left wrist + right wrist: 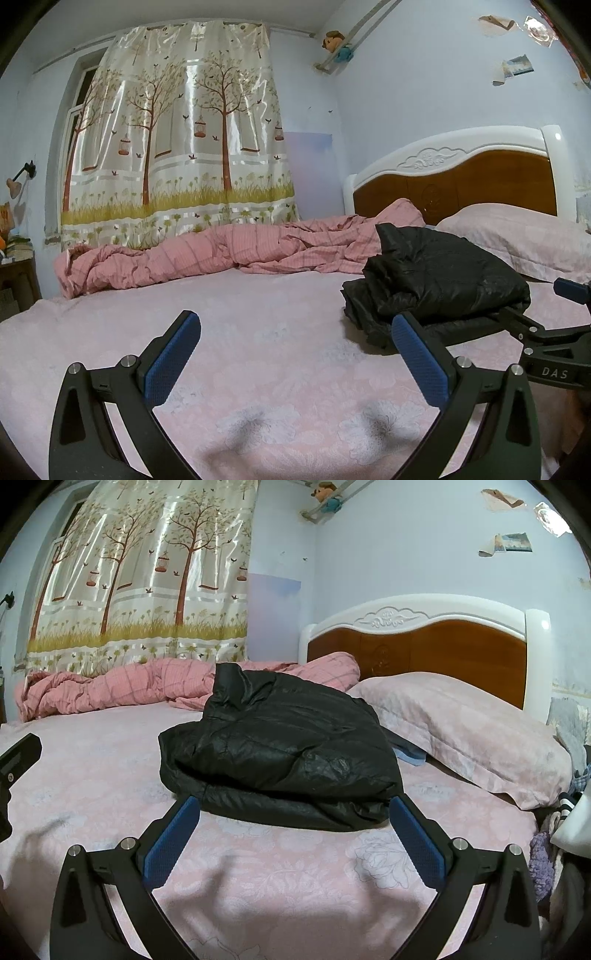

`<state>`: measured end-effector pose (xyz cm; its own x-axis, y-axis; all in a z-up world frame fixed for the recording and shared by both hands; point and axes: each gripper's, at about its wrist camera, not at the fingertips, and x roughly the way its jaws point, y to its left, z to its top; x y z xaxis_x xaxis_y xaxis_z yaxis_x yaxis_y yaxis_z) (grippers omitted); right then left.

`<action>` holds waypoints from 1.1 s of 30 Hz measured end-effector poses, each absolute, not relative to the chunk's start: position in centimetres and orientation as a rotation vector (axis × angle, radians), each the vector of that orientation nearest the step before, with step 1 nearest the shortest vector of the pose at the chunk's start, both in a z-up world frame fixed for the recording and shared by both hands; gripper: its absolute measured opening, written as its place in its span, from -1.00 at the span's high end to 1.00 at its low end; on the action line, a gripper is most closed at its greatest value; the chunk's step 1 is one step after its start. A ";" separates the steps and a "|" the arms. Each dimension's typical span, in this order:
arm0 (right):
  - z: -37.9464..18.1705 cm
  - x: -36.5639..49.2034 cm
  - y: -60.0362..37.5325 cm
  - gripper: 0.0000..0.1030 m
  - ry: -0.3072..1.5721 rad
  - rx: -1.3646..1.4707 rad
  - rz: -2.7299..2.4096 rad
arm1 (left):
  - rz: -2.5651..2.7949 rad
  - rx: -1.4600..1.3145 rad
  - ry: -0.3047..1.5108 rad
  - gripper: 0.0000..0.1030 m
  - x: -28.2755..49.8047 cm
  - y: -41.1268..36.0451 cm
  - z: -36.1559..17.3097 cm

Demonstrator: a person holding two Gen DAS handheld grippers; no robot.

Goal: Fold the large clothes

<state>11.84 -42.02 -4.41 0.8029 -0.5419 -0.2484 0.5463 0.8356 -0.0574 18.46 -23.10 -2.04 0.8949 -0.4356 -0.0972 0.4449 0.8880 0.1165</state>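
Note:
A black puffy jacket [280,749] lies folded in a thick bundle on the pink bed sheet [96,775], just ahead of my right gripper [295,812]. That gripper stands open, its blue pads level with the bundle's near edge, nothing between them. In the left wrist view the same jacket [439,277] sits to the right, and my left gripper [295,332] hovers open over bare sheet [258,314] to its left. The right gripper [546,306] shows at the right edge there, beside the jacket.
A crumpled pink checked quilt [207,254] runs along the far side of the bed. A pale pillow [469,731] rests against the wood and white headboard [417,642]. A tree-print curtain [177,136] hangs behind. Clothes [569,794] pile at the right bedside.

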 end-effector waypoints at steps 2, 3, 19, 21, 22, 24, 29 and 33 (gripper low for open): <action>-4.4 11.9 -42.1 -1.00 0.261 0.014 -0.584 | -0.458 0.137 0.072 -1.00 18.5 -23.1 -2.1; -4.4 11.9 -42.0 -1.00 0.261 0.013 -0.584 | -0.458 0.138 0.070 -1.00 18.5 -23.1 -2.0; -4.4 11.8 -42.0 -1.00 0.261 0.016 -0.584 | -0.460 0.136 0.079 -1.00 18.7 -23.0 -2.3; -4.4 11.8 -42.0 -1.00 0.261 0.017 -0.584 | -0.460 0.137 0.079 -1.00 18.7 -23.0 -2.3; -4.4 11.9 -42.1 -1.00 0.261 0.017 -0.584 | -0.460 0.137 0.079 -1.00 18.7 -23.0 -2.3; -4.4 11.9 -42.1 -1.00 0.262 0.017 -0.584 | -0.459 0.137 0.079 -1.00 18.7 -23.0 -2.3; -4.4 11.9 -42.1 -1.00 0.262 0.016 -0.584 | -0.460 0.138 0.079 -1.00 18.7 -22.8 -2.3; -4.4 11.8 -42.0 -1.00 0.262 0.017 -0.584 | -0.460 0.140 0.077 -1.00 18.7 -22.9 -2.3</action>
<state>11.80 -41.99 -4.38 0.8019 -0.5429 -0.2493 0.5471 0.8350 -0.0586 18.73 -22.88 -2.29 0.8934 -0.4367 -0.1059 0.4473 0.8867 0.1170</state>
